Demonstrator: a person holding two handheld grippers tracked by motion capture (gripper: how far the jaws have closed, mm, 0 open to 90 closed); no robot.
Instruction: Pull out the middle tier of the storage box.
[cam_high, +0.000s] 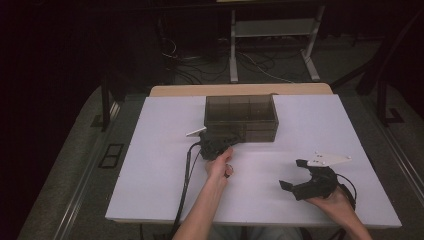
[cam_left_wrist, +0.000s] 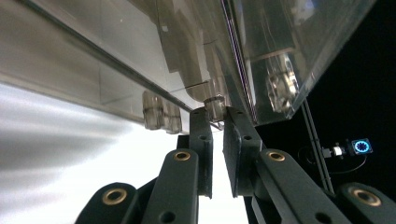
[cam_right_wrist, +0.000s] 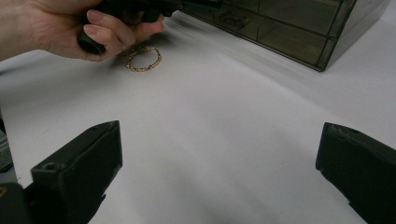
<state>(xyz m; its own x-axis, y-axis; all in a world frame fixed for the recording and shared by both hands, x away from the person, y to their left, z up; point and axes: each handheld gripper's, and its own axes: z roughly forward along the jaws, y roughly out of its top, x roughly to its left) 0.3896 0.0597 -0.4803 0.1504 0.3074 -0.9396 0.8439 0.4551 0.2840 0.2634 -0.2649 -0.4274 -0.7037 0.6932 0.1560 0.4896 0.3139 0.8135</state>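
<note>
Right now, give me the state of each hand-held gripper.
Left hand-held gripper: shut on the small knob of the smoky clear box.
Right hand-held gripper: open, holding nothing.

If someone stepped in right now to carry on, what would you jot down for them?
Left gripper: jaws nearly shut, pinching a small knob on the front of the smoky clear box.
Right gripper: open, empty, resting over bare table at the near right.
Gold bracelet: lying on the table just under the left hand, in front of the box.
Done: knob gripped; the box looks not yet opened.
Left, probably: open the box, then put the bracelet inside.
</note>
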